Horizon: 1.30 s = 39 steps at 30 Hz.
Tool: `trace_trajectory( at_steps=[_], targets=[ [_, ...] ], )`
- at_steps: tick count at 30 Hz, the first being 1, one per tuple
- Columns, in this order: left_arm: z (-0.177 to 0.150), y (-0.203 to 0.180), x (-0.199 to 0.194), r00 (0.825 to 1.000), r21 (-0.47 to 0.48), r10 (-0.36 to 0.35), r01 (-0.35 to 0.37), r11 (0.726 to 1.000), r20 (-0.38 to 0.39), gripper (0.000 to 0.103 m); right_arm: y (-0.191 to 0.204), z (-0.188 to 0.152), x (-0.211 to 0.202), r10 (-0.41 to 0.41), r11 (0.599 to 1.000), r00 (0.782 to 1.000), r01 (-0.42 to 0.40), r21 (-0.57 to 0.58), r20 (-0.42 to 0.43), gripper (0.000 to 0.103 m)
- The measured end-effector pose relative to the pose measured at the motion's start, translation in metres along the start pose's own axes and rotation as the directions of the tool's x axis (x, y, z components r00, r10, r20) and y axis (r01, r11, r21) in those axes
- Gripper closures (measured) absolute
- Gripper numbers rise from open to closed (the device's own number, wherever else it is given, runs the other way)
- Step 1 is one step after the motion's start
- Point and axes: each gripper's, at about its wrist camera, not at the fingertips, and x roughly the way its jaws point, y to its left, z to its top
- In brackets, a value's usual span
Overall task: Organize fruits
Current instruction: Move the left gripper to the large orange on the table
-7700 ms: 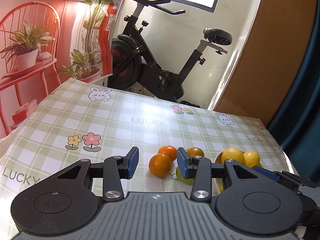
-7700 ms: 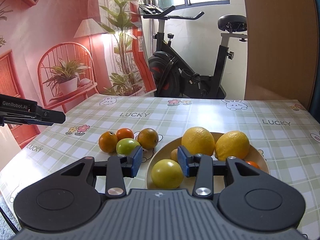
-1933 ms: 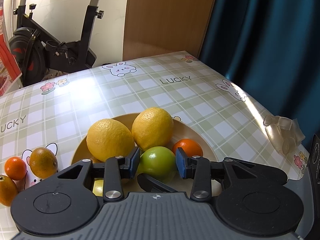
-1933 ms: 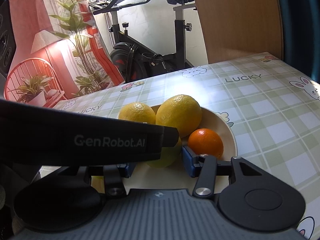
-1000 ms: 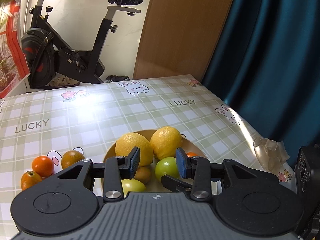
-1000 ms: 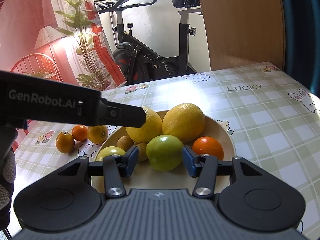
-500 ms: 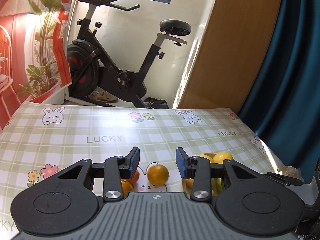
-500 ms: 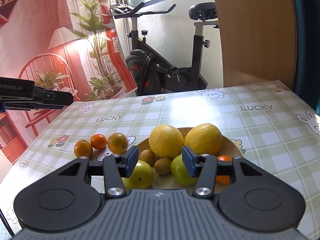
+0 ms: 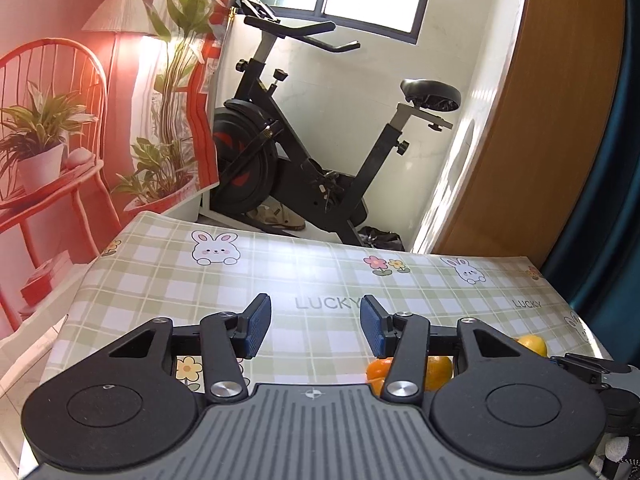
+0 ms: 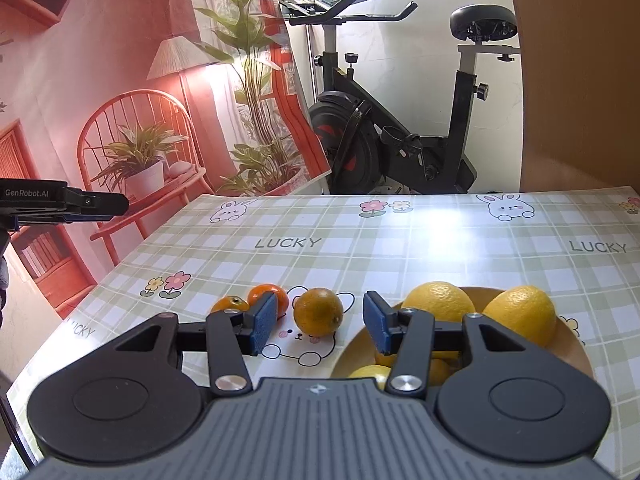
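Note:
In the right wrist view a yellow bowl (image 10: 576,354) holds two big lemons (image 10: 438,302) and smaller fruit half hidden behind my fingers. Three oranges (image 10: 319,311) lie loose on the checked tablecloth to its left. My right gripper (image 10: 316,330) hovers open above the cloth between the oranges and the bowl, holding nothing. In the left wrist view my left gripper (image 9: 316,326) is over bare cloth with its jaws opening and nothing between them. Oranges (image 9: 438,370) and a lemon (image 9: 532,345) peek out behind its right finger. Its side shows at the right view's left edge (image 10: 64,202).
An exercise bike (image 9: 320,168) stands beyond the table's far edge. A red backdrop with a chair and plants (image 10: 140,152) hangs on the left, a wooden door (image 9: 532,120) and a blue curtain on the right. The tablecloth (image 10: 400,240) stretches wide behind the fruit.
My left gripper has swung left away from the bowl and its jaws have widened. My right gripper has drawn back and turned left, so the loose oranges now sit between its fingers in view.

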Motion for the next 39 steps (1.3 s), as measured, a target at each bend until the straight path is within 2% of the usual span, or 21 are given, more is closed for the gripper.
trace_trajectory(
  at_steps=[4, 9, 15, 20, 26, 32, 39],
  targets=[
    [-0.012, 0.003, 0.013, 1.000, -0.026, -0.026, 0.026, 0.999, -0.014, 0.051, 0.012, 0.001, 0.017, 0.022, 1.000, 1.000, -0.022, -0.010, -0.021, 0.052],
    [-0.035, -0.001, 0.036, 0.995, -0.038, -0.065, 0.063, 0.997, -0.070, 0.051, 0.033, -0.007, 0.038, 0.058, 0.996, 0.996, -0.063, -0.066, -0.074, 0.052],
    [-0.038, 0.005, 0.052, 0.987, -0.055, -0.114, 0.108, 0.993, -0.115, 0.051, 0.052, -0.012, 0.061, 0.090, 0.988, 0.990, -0.102, -0.115, -0.107, 0.053],
    [-0.045, 0.006, 0.068, 0.968, -0.073, -0.170, 0.159, 0.985, -0.186, 0.051, 0.057, -0.015, 0.079, 0.099, 0.985, 0.984, -0.118, -0.127, -0.145, 0.053],
    [-0.050, 0.003, 0.077, 0.951, -0.076, -0.224, 0.212, 0.974, -0.212, 0.051, 0.062, -0.017, 0.090, 0.106, 0.981, 0.980, -0.131, -0.145, -0.167, 0.054],
    [-0.056, 0.003, 0.093, 0.922, -0.117, -0.275, 0.252, 0.961, -0.271, 0.051, 0.060, -0.020, 0.098, 0.105, 0.982, 0.977, -0.131, -0.139, -0.186, 0.054],
    [-0.062, -0.001, 0.098, 0.915, -0.113, -0.272, 0.249, 0.962, -0.297, 0.052, 0.057, -0.021, 0.107, 0.106, 0.985, 0.975, -0.130, -0.115, -0.196, 0.054]
  ],
)
